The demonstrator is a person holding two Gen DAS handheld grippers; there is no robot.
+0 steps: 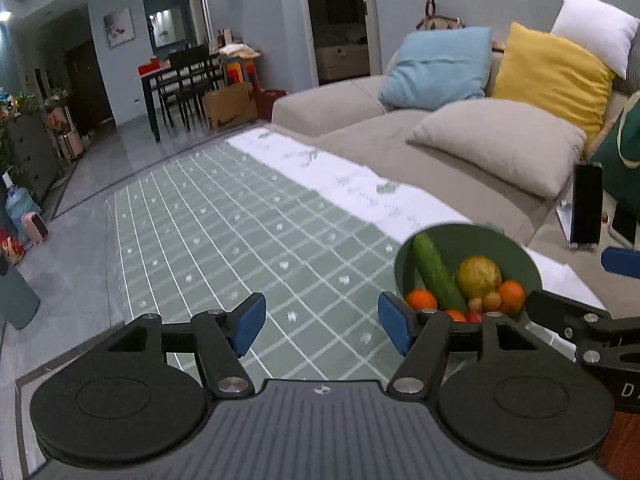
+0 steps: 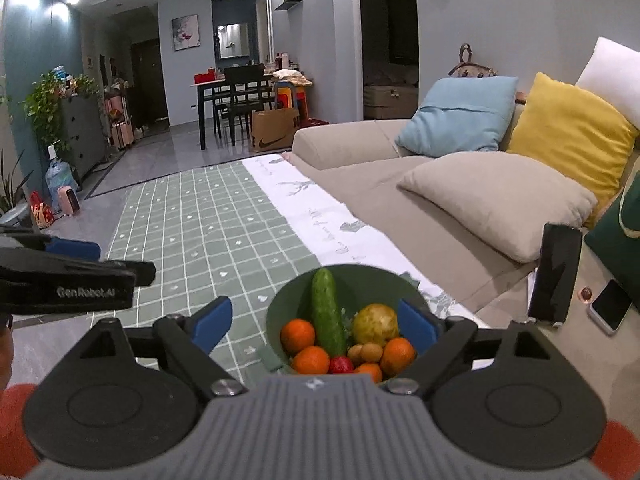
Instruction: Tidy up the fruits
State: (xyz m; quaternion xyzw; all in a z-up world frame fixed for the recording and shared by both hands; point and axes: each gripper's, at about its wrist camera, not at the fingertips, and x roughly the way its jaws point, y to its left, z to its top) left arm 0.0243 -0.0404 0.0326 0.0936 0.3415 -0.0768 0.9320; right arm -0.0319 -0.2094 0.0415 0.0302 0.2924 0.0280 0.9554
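Both the left gripper and right gripper are held spread and empty above the green bowl on the checked cloth, already loaded (cucumber, oranges, a pear), so a clean retreat without nudging its rim is called for.

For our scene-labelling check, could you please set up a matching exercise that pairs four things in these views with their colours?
Things:
1. cucumber
2. bowl
3. cushion against the sofa back, between the blue and white ones
4. pear-like fruit

Colours:
A. bright yellow
B. muted green
C. dark green
D. yellow-green

Pairs: 1-C, 2-B, 3-A, 4-D
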